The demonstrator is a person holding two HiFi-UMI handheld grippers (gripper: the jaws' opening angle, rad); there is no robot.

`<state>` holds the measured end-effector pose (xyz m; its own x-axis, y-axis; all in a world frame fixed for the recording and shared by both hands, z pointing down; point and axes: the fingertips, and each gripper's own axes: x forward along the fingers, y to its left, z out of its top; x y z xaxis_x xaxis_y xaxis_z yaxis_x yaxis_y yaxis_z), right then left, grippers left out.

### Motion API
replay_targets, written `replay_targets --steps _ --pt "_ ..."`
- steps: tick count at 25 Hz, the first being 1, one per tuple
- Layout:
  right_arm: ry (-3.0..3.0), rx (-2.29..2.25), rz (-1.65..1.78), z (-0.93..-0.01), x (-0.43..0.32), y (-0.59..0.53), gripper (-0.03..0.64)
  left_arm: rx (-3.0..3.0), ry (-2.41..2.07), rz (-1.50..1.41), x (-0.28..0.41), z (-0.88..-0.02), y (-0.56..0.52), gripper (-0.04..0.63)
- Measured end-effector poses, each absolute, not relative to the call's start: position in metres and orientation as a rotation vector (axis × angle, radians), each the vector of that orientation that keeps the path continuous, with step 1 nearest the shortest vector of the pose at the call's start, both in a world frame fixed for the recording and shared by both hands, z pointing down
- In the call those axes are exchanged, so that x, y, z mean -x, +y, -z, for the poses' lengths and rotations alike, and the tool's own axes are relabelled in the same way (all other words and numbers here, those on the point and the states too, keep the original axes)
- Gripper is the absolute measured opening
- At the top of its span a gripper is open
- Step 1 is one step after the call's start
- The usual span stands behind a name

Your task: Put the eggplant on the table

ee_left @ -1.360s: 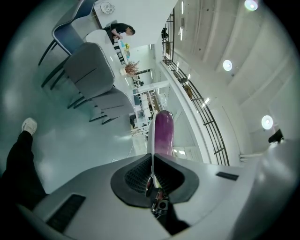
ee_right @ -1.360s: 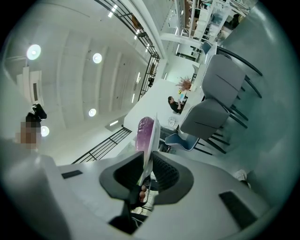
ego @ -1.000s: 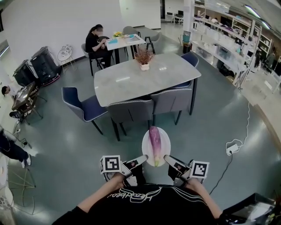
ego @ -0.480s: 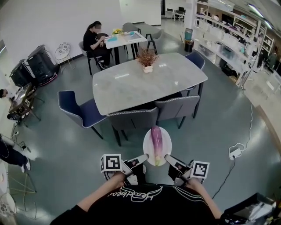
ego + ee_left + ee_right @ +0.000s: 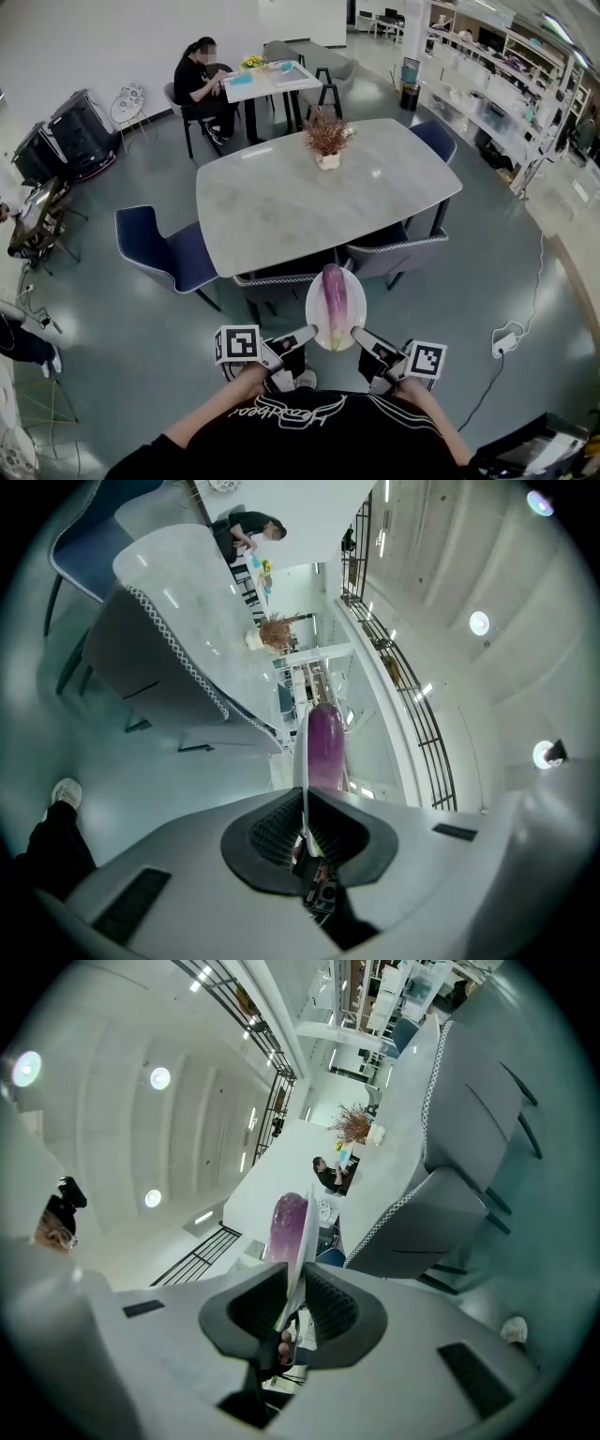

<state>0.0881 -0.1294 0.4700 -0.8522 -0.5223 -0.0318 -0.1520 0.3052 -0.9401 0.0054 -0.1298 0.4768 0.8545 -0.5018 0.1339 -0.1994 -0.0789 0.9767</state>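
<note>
A glossy purple eggplant (image 5: pixel 333 298) lies on a smooth white plate (image 5: pixel 356 300) before the table (image 5: pixel 281 202), its grey top polished and stone-like, ringed by matt upholstered chairs (image 5: pixel 173 251).

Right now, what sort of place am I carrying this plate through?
Probably an open lab or showroom hall: a grey dining table with blue chairs, long shelving racks along the right side, and a person seated at a small table.
</note>
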Motion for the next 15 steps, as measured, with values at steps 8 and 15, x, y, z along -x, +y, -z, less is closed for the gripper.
replay_targets --steps 8,15 --pt "2.256 0.645 1.53 -0.461 -0.048 -0.237 0.064 -1.677 -0.54 0.27 0.034 -0.47 -0.239 0.02" --pt "2.245 0.701 1.507 -0.47 -0.024 -0.295 0.064 -1.681 -0.531 0.255 0.059 -0.478 -0.297 0.02"
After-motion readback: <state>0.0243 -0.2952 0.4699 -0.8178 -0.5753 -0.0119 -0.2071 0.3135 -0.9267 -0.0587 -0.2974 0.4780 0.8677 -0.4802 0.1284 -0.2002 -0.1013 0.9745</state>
